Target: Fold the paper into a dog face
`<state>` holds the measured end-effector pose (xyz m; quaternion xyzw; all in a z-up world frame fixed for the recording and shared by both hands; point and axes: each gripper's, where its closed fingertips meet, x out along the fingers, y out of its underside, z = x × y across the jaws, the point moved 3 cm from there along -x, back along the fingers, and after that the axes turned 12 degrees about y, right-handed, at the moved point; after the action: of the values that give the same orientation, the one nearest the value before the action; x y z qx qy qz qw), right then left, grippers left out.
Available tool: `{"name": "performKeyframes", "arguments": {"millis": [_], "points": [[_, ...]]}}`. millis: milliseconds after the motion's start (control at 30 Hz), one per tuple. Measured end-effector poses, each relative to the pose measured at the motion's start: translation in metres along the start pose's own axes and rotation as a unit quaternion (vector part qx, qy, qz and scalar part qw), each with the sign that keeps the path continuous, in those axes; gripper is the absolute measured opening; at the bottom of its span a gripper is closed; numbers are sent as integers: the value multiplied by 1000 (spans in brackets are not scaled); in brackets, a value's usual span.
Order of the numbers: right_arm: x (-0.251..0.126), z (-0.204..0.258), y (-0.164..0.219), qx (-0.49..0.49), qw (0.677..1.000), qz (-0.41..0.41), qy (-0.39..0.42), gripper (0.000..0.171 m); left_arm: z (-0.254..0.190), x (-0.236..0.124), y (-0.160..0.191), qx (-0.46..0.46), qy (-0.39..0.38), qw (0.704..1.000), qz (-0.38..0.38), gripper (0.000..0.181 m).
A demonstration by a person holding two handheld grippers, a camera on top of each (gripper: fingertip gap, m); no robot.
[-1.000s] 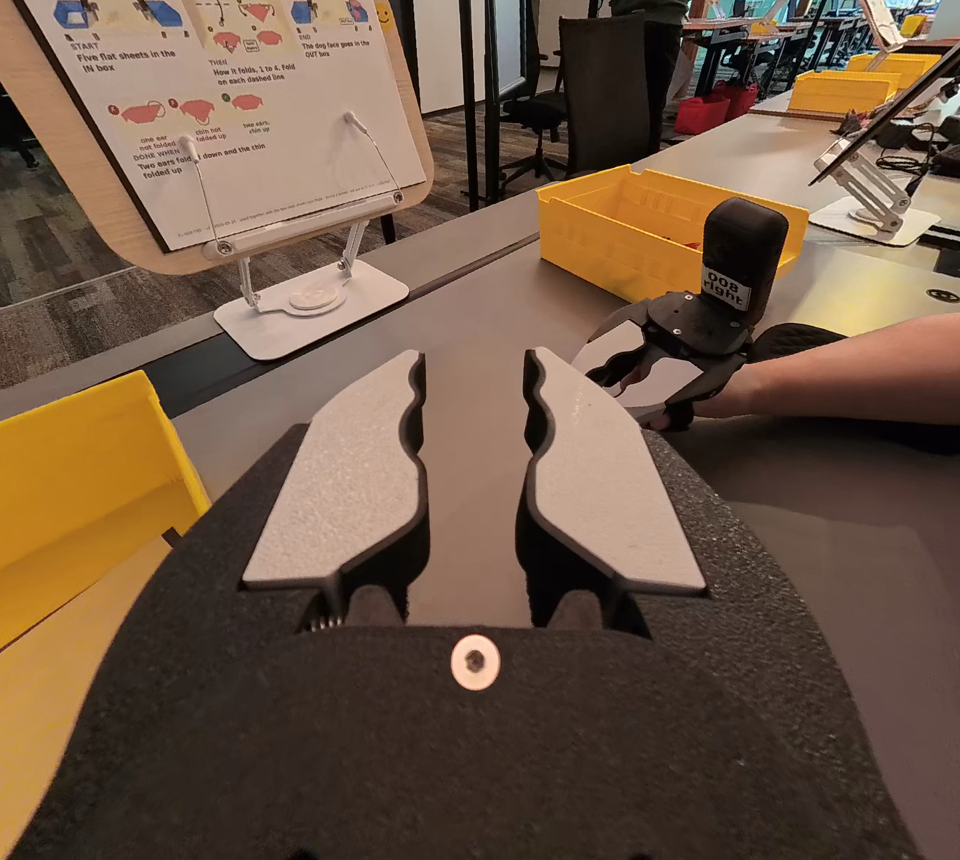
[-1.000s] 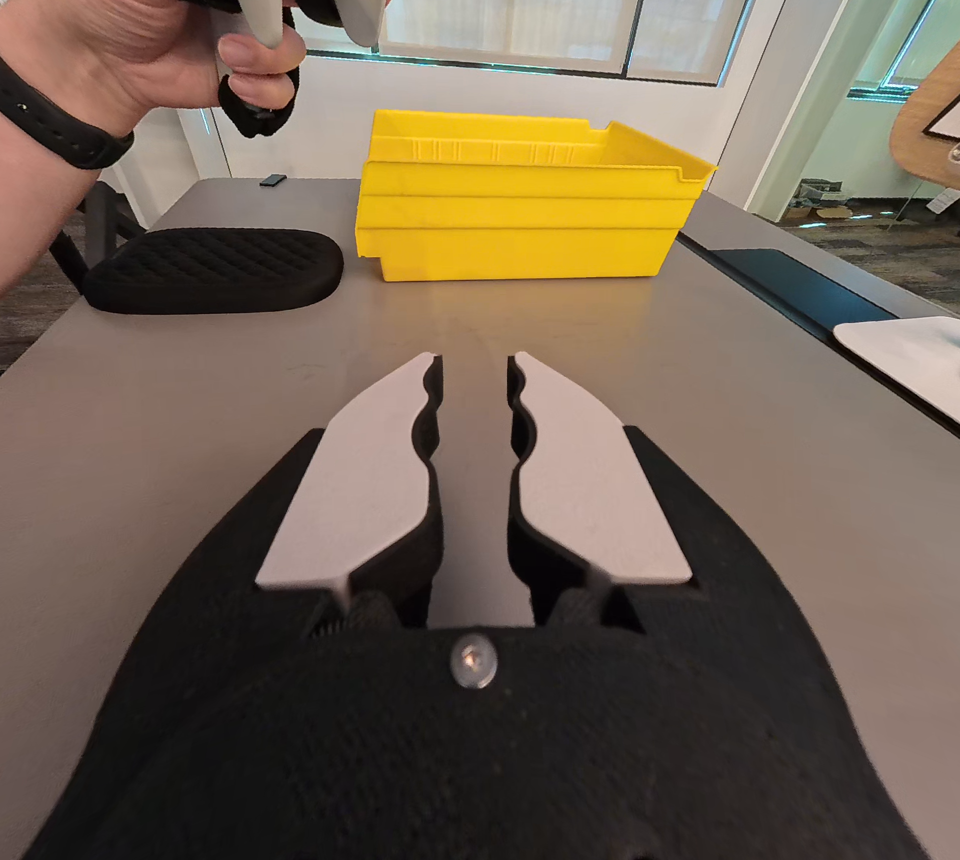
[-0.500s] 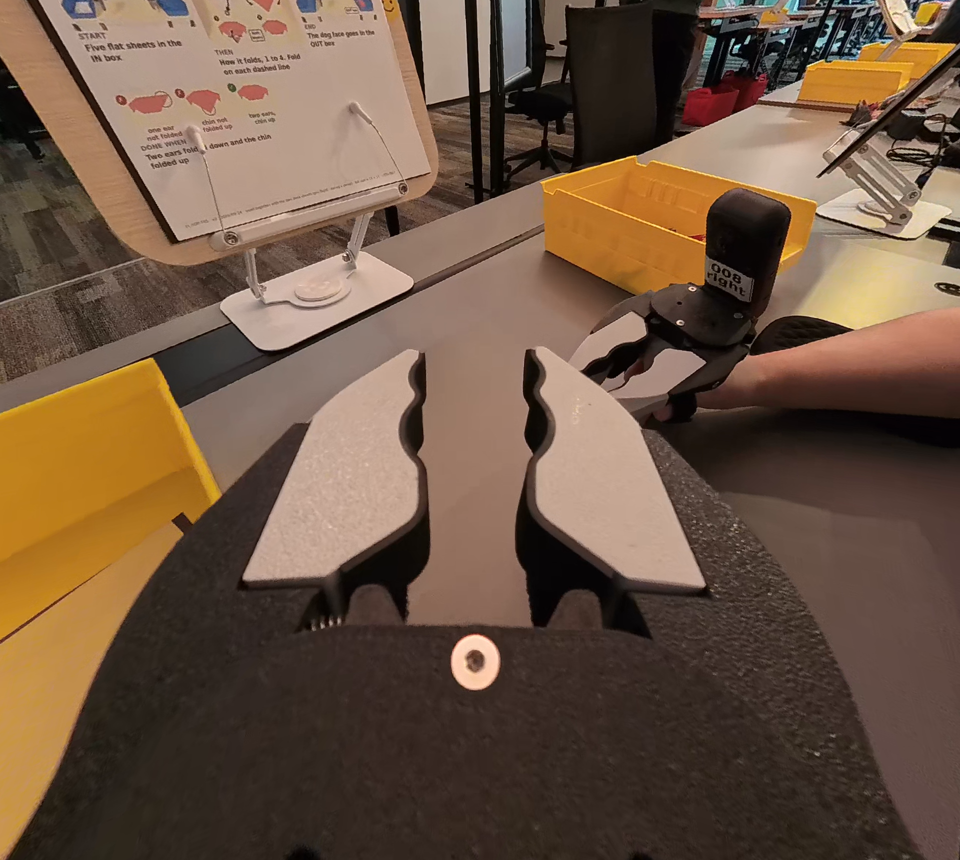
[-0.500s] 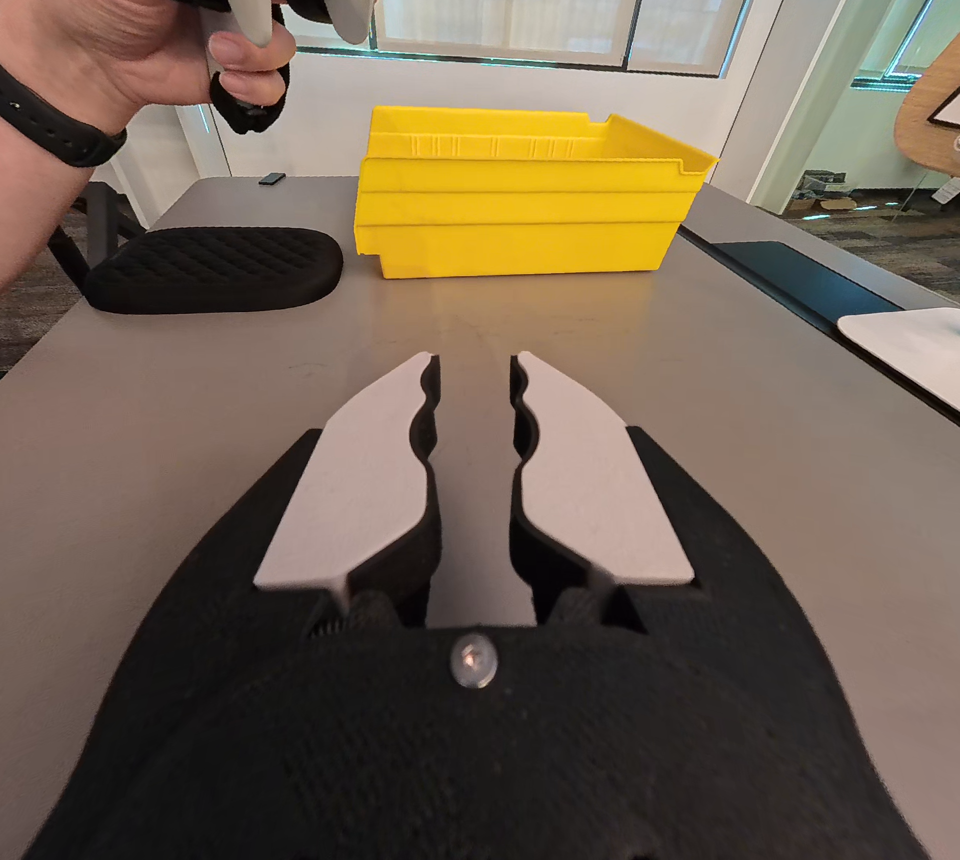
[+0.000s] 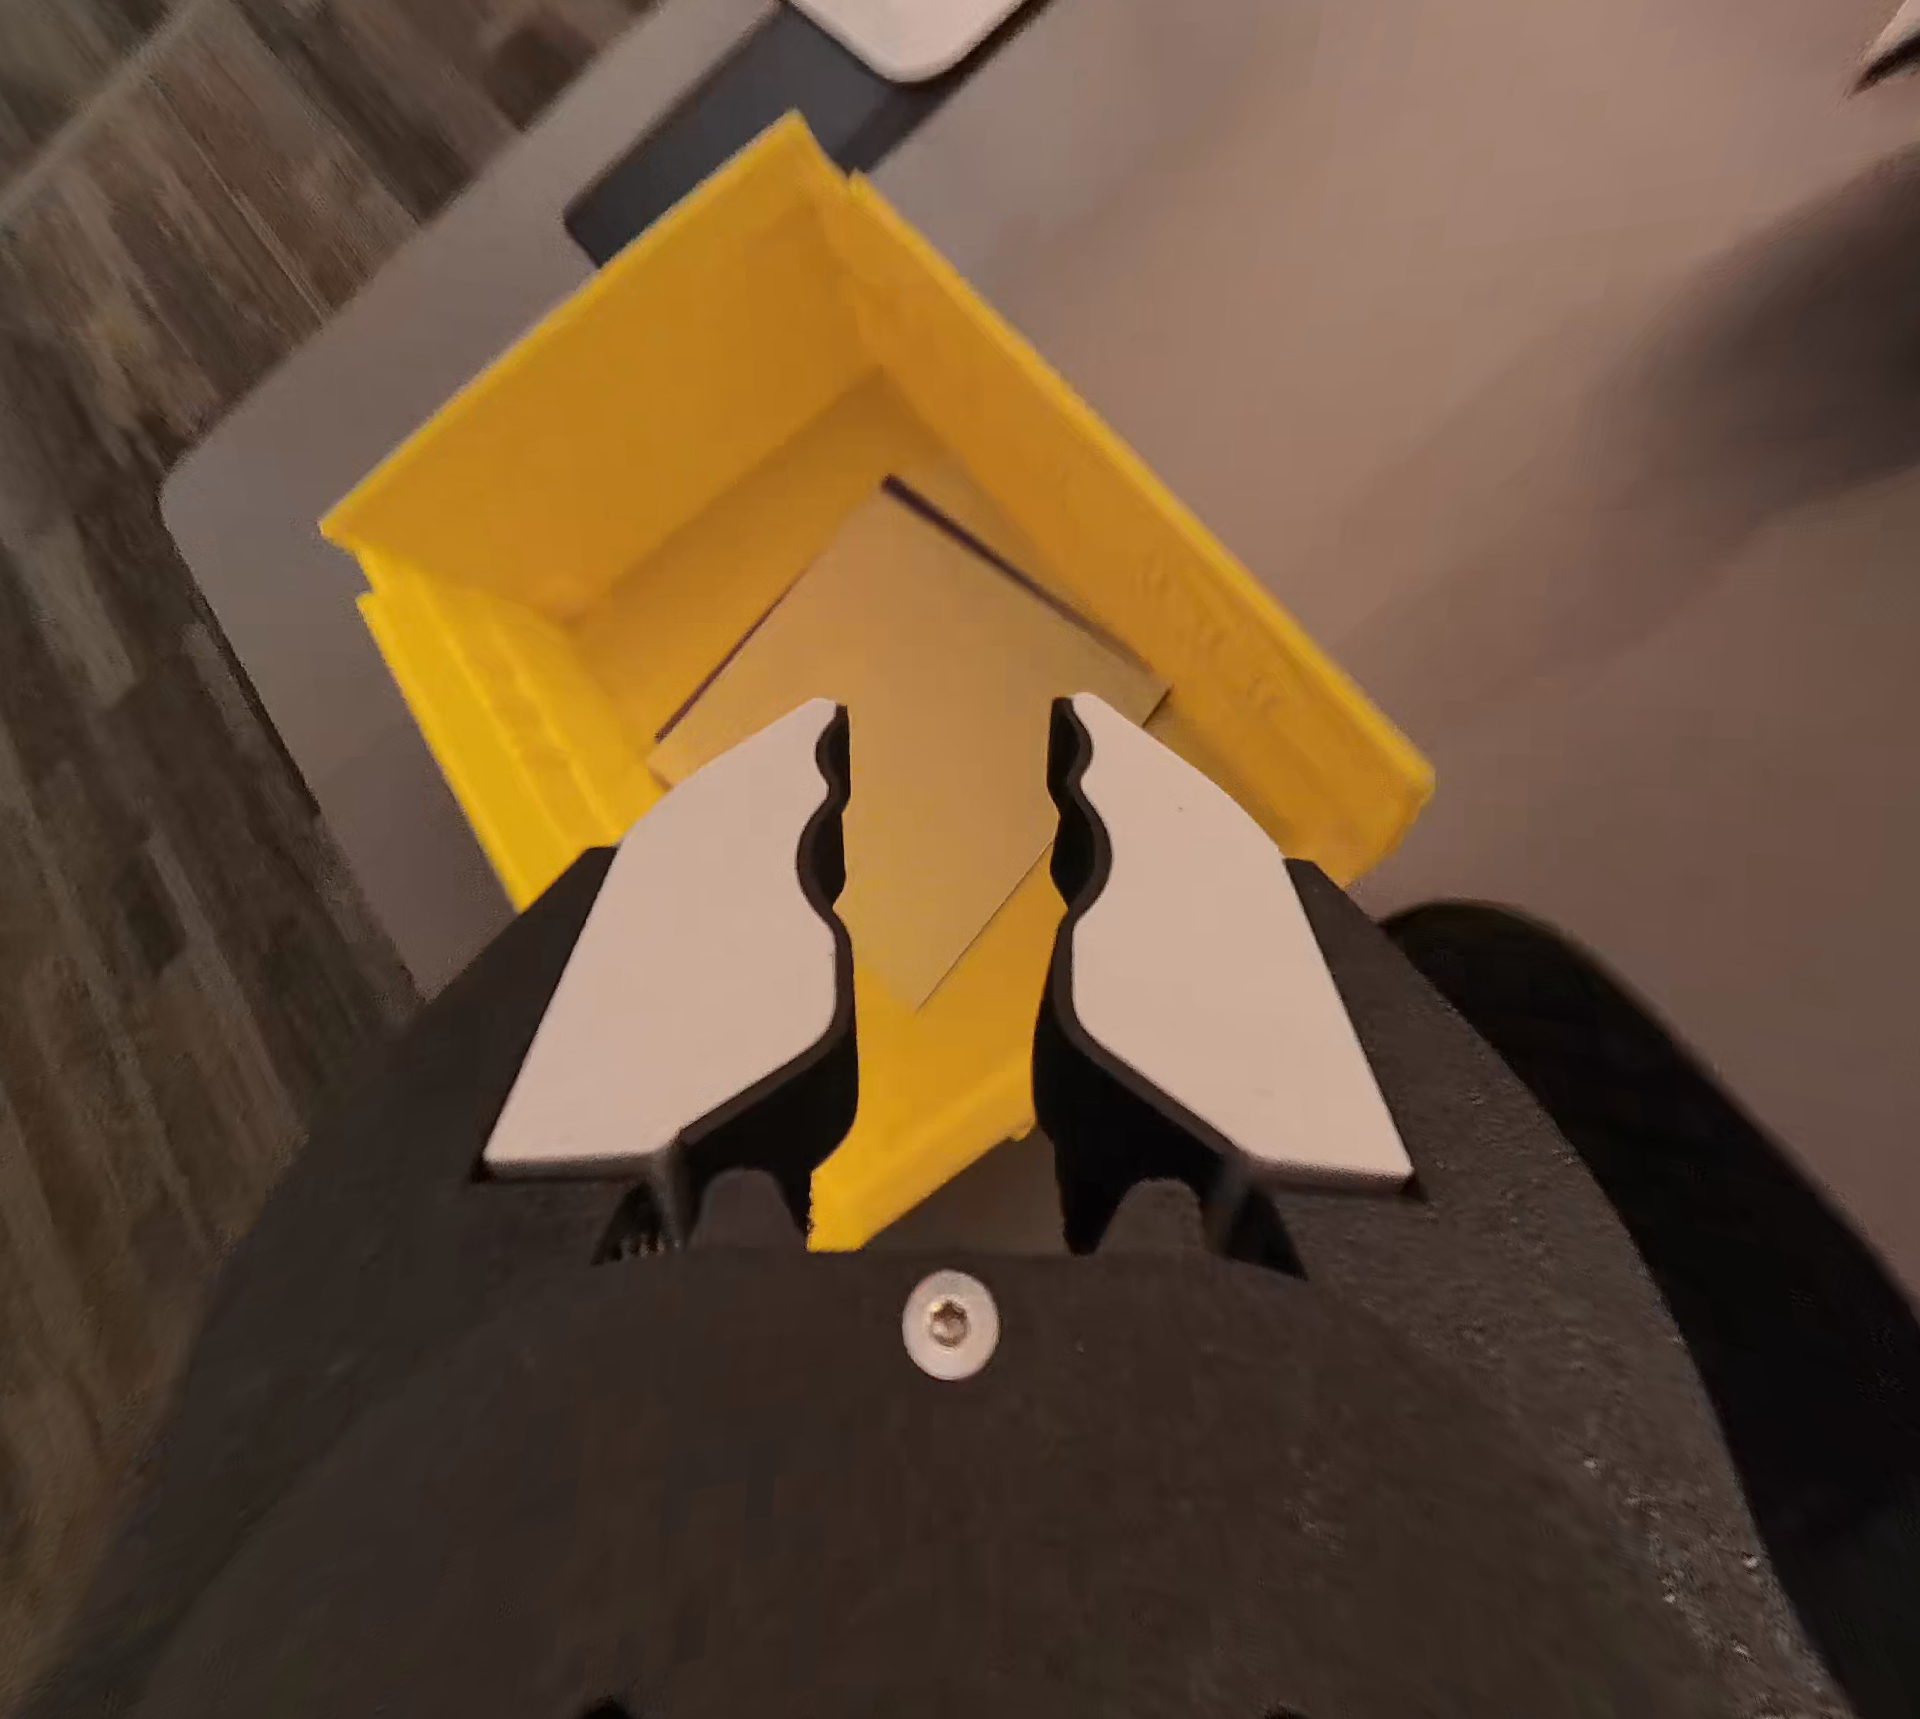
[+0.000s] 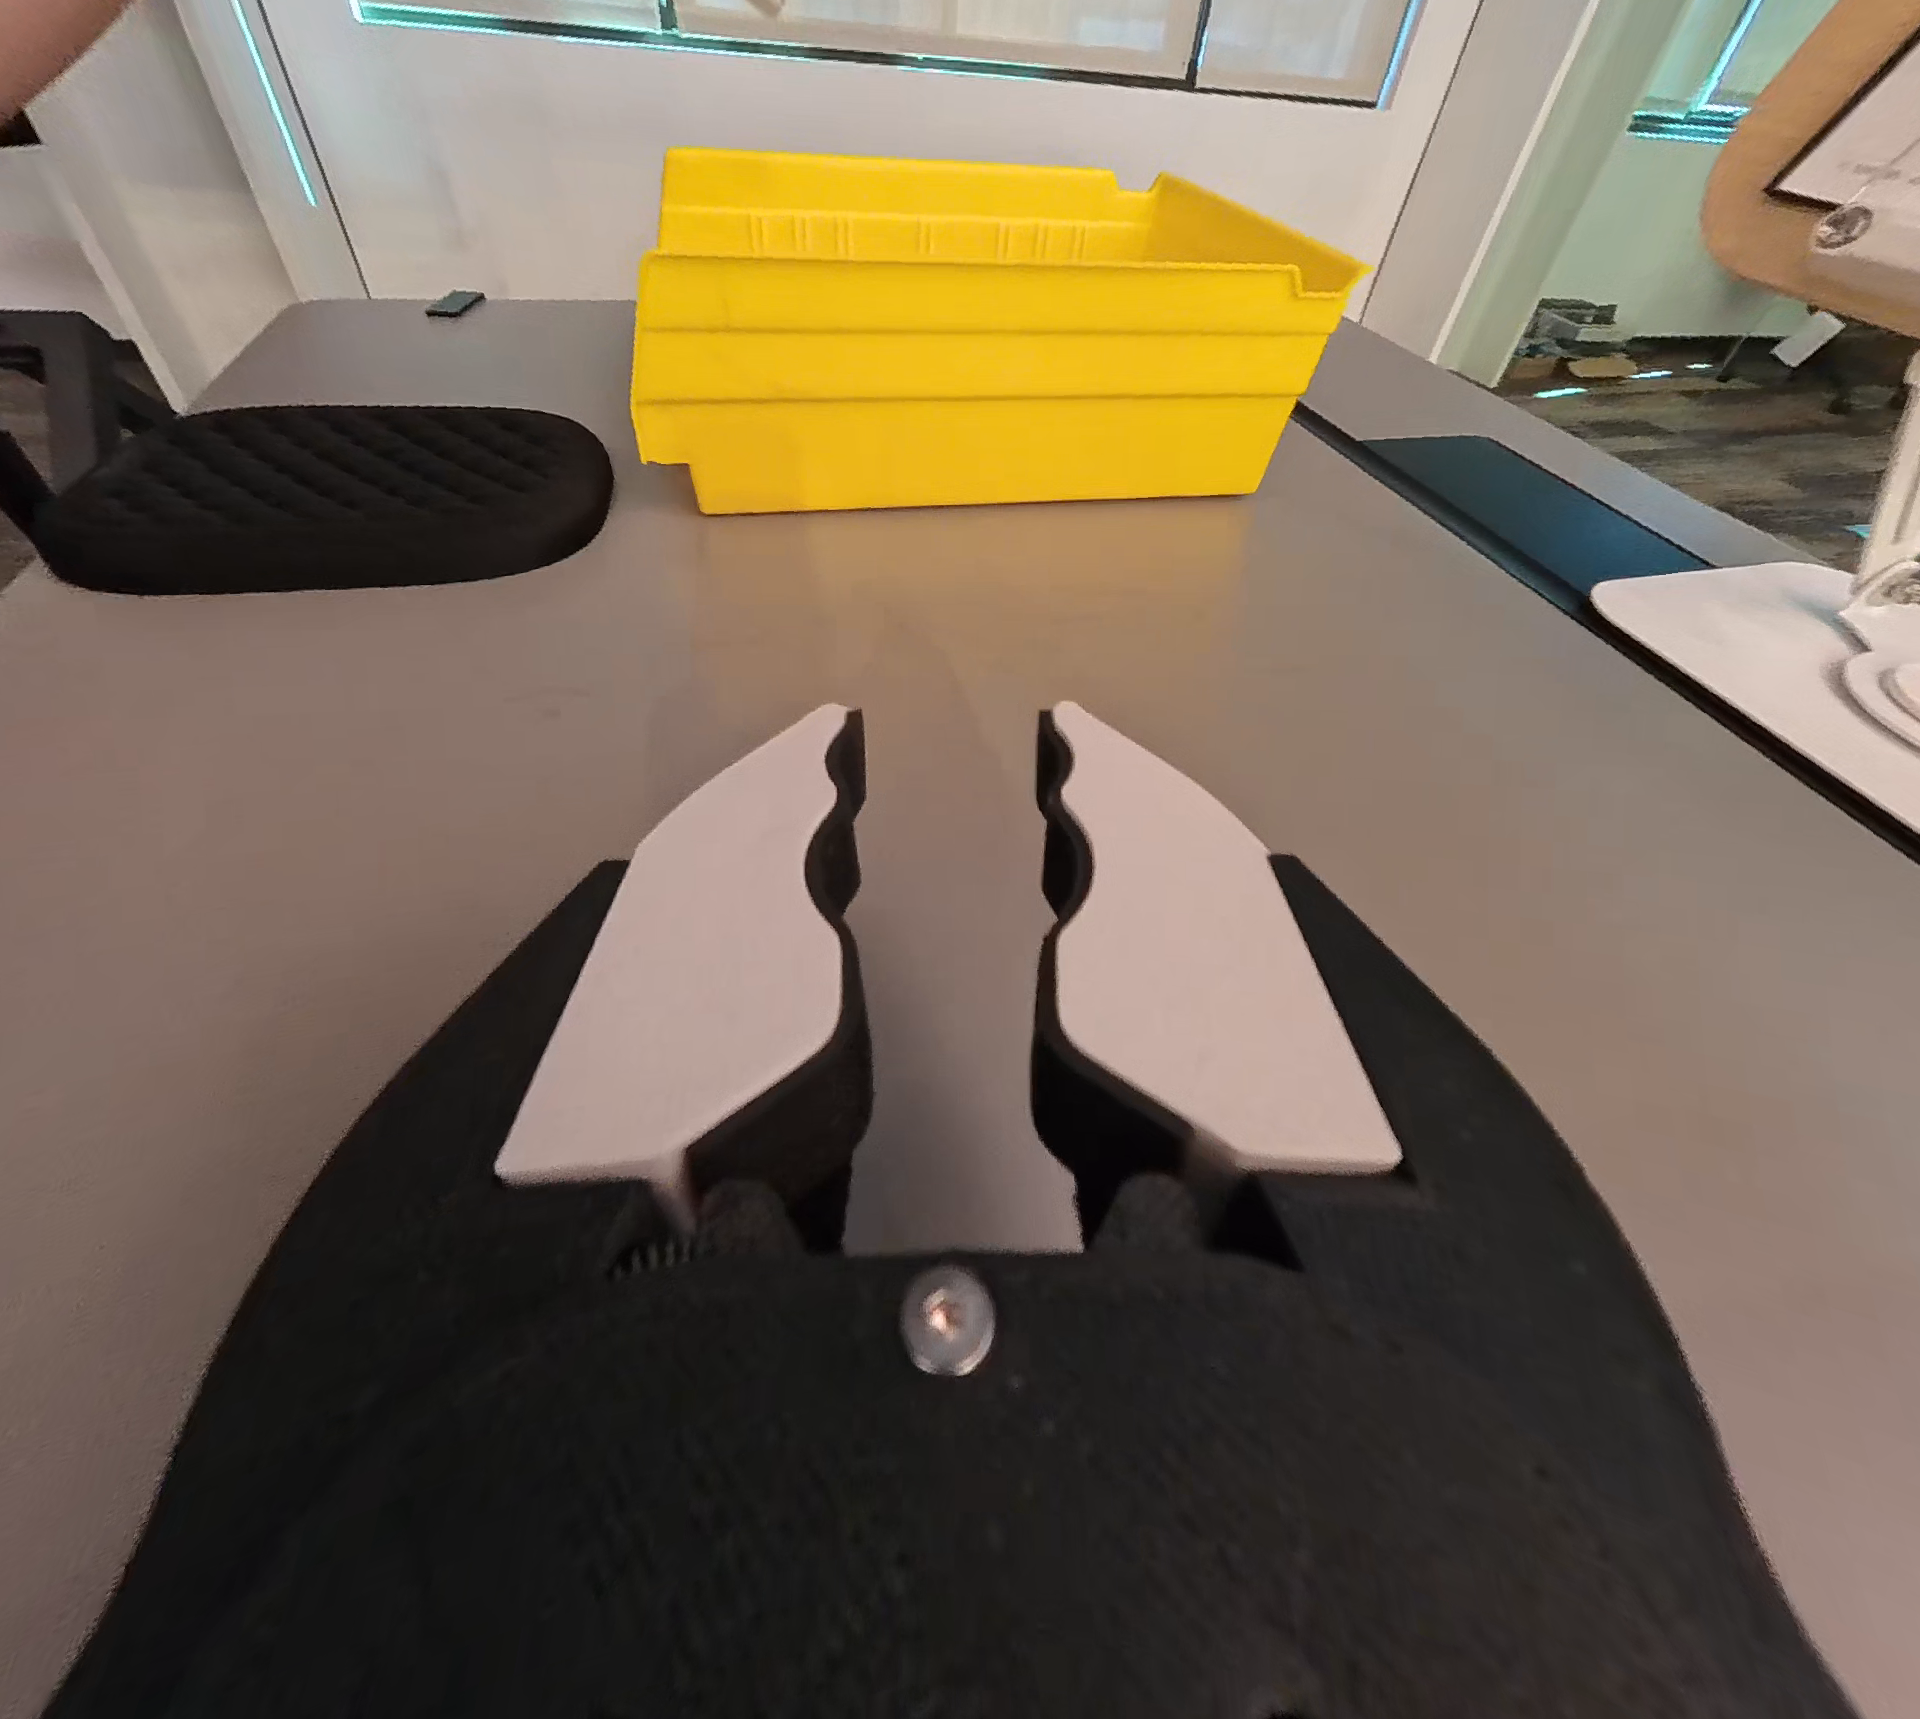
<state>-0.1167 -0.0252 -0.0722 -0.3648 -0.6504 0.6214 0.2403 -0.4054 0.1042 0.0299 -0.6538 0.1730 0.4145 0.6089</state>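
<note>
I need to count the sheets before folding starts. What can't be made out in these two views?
- Paper in the yellow bin, left wrist view: sheet count unclear; motion blur, and the left gripper covers its near corners.
- Bin interior, right wrist view: hidden behind the bin's own wall.
- Instruction board, right wrist view: cut off by the right edge.

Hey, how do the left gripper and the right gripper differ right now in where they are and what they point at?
The left gripper is raised and tilted down over the yellow bin that holds flat paper; the right gripper sits low over the bare grey table, aimed level at the bin's side. Paper and yellow plastic show between the left gripper's fingers, only tabletop between the right gripper's. Both are open and hold nothing.
</note>
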Motion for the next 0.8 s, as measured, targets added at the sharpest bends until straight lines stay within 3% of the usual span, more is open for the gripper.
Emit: {"name": "performKeyframes", "arguments": {"millis": [167, 267, 433, 500, 800], "points": [[-2, -3, -9, -19, 999, -9, 28, 35, 36, 37, 34, -5, 34, 996, 80, 33], [-1, -7, -7, -27, 998, 11, 50, 39, 39, 81, 48, -55, 88, 991, 90, 55], [-2, -8, -8, -17, 998, 16, 64, 40, 51, 135, 80, -58, 48, 983, 168, 96], [-3, -9, -8, -20, 997, 17, 70, 41, 48, 140, 75, -86, 76, 984, 139, 92], [-5, -12, -6, -15, 998, 18, 66, 41, 49, 141, 83, -108, 82, 980, 145, 78]]}}
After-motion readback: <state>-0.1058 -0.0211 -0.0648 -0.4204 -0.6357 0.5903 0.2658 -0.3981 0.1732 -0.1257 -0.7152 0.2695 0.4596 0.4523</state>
